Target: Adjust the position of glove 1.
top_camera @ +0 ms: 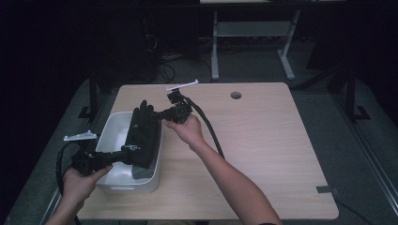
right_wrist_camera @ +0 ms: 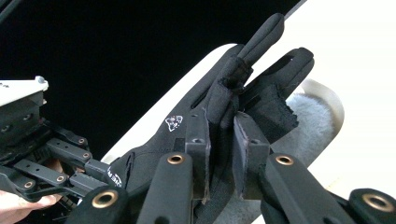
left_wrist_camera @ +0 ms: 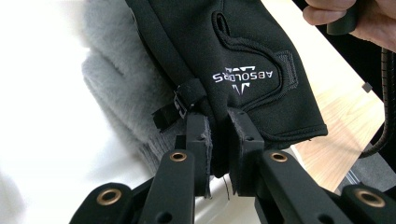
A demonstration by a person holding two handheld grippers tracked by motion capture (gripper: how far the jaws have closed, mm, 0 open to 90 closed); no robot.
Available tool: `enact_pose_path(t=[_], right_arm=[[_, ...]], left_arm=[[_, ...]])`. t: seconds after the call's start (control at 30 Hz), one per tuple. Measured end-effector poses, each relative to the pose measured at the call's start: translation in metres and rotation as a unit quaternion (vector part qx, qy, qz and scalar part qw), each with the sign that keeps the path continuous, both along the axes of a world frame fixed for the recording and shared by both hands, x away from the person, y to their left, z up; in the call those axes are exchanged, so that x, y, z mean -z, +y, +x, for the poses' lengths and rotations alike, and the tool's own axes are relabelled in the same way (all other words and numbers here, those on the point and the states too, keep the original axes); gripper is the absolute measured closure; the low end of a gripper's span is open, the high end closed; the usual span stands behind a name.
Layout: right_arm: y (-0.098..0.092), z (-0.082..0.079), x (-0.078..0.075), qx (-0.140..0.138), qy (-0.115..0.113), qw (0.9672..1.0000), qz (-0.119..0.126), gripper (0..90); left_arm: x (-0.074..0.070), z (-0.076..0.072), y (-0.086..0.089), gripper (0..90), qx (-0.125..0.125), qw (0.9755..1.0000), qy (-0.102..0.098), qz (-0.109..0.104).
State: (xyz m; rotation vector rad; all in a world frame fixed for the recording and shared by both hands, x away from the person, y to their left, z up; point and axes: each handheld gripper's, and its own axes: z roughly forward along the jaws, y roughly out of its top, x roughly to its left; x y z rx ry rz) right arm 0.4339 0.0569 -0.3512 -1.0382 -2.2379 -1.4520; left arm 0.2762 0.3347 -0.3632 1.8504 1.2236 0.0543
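Both claws, left gripper (left_wrist_camera: 218, 154) and right gripper (right_wrist_camera: 220, 154), clamp the black fabric glove (top_camera: 143, 136) and should lower it evenly into the white plastic bin (top_camera: 110, 136) beneath them.

The high view looks forward and down from above the near edge of the table (top_camera: 263, 140), taking in the white bin (top_camera: 117, 185) at its left. Both gripper views sit very close to the black glove (left_wrist_camera: 243, 60) over that bin, which all three views share.
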Motion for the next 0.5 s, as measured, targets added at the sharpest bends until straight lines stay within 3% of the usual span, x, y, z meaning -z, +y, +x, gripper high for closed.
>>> enact_pose_path(t=[0.5], right_arm=[[0.009, 0.002, 0.024, -0.009, 0.020, 0.9995, -0.024, 77.8]], left_arm=[[0.014, -0.003, 0.002, 79.7, 0.000, 0.9996, 0.025, 0.011]])
